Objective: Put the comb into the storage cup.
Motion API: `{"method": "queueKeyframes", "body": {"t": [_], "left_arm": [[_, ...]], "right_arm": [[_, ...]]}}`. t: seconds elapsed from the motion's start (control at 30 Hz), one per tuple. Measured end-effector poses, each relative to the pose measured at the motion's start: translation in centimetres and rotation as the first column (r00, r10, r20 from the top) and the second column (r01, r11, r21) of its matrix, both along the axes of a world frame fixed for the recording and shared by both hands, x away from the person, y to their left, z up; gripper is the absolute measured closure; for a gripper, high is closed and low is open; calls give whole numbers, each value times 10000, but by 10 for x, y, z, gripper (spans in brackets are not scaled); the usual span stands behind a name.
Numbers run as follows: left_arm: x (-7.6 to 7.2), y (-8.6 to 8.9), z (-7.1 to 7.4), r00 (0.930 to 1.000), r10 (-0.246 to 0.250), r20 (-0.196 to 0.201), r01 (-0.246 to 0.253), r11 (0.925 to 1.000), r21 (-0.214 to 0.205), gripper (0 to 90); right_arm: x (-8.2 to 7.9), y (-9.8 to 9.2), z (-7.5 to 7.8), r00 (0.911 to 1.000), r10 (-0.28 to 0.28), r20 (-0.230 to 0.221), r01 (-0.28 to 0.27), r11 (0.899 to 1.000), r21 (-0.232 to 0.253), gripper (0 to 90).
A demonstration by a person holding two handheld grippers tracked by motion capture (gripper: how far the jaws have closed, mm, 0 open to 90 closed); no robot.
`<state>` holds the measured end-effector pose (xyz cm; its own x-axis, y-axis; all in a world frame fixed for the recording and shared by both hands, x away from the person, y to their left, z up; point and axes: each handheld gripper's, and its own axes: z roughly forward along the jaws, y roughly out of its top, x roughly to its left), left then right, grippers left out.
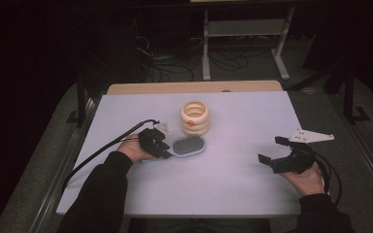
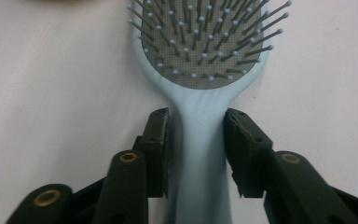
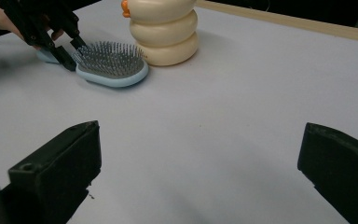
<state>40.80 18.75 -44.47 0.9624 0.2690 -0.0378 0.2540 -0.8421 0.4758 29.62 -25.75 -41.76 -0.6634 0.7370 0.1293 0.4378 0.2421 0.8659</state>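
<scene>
Jaws of left gripper [image 2: 196, 135] clasp brush [image 2: 200, 93] handle squarely; lift level; right gripper [image 1: 278, 150] waits agape.

Looks like a dim lab or test room; white-topped table [image 1: 233, 189], tangled floor cables [image 1: 175, 60], metal stand legs [image 1: 206, 48] behind.

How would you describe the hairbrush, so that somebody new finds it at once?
On the white table, look just in front of the cream ringed container. The hairbrush lies there, bristles up, its handle between the left gripper jaws. It is the one pale blue, flat thing.
</scene>
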Motion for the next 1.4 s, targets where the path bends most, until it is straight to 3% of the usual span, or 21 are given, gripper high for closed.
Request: {"method": "queueKeyframes", "body": {"t": [0.23,0.53,1.0,1.4], "left_arm": [[-1,-2,1,9999,-4,146,0,9998,210,682],[-10,-5,2,9950,-199,982,153,9988,473,699],[-20,-5,8,9899,-265,1391,224,9993,308,699],[-25,5,29,9849,-206,1718,192,9998,97,699]], "right_arm": [[0,0,0,10000,-1,-6,1,10000,-8,0],[0,0,-1,10000,-3,-43,3,10000,-50,0],[1,0,-1,10000,-1,-66,1,10000,-42,0],[1,1,-2,9999,4,-121,-4,10000,-36,0]]}}
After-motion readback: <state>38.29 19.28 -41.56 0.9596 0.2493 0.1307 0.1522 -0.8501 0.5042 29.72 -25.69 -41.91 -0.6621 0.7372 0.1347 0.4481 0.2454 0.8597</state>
